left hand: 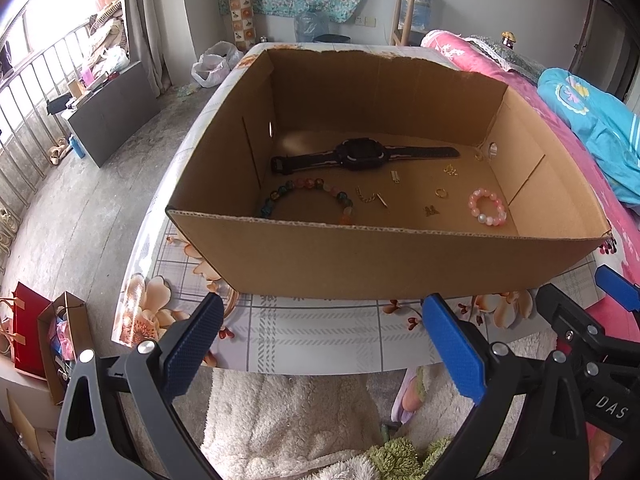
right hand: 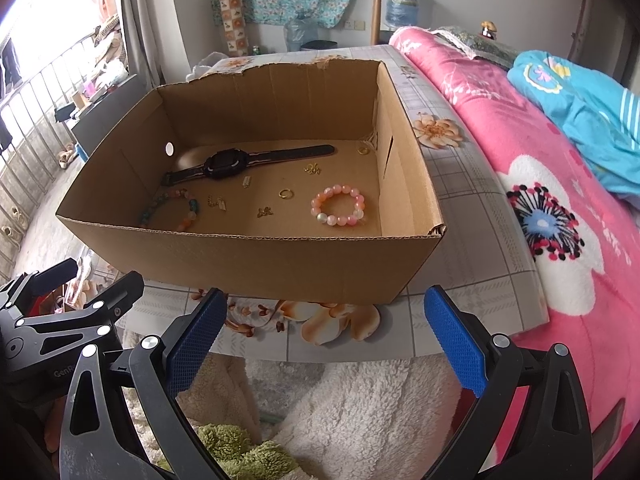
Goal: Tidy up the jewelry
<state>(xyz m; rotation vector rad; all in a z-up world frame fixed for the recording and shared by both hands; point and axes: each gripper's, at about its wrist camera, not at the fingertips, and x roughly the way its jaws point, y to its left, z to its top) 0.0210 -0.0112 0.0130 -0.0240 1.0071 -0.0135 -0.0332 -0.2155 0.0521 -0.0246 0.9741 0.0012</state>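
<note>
Both grippers hang at the near edge of the table, jaws spread wide and holding nothing: the left gripper [left hand: 324, 312] and the right gripper [right hand: 328, 308]. Just ahead of their fingertips stands the cardboard box [left hand: 400, 256]. Beyond its near wall, on its floor, lie a black watch [left hand: 356, 154], a multicoloured bead bracelet [left hand: 306, 186], a pink bead bracelet [right hand: 338, 206] and a gold ring [right hand: 285, 194].

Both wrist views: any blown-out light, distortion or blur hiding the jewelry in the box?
Left wrist: window blown out, fisheye bends the box rim, watch and pink bracelet sharp. Right wrist: same window glare, small gold pieces tiny but in focus.
</note>
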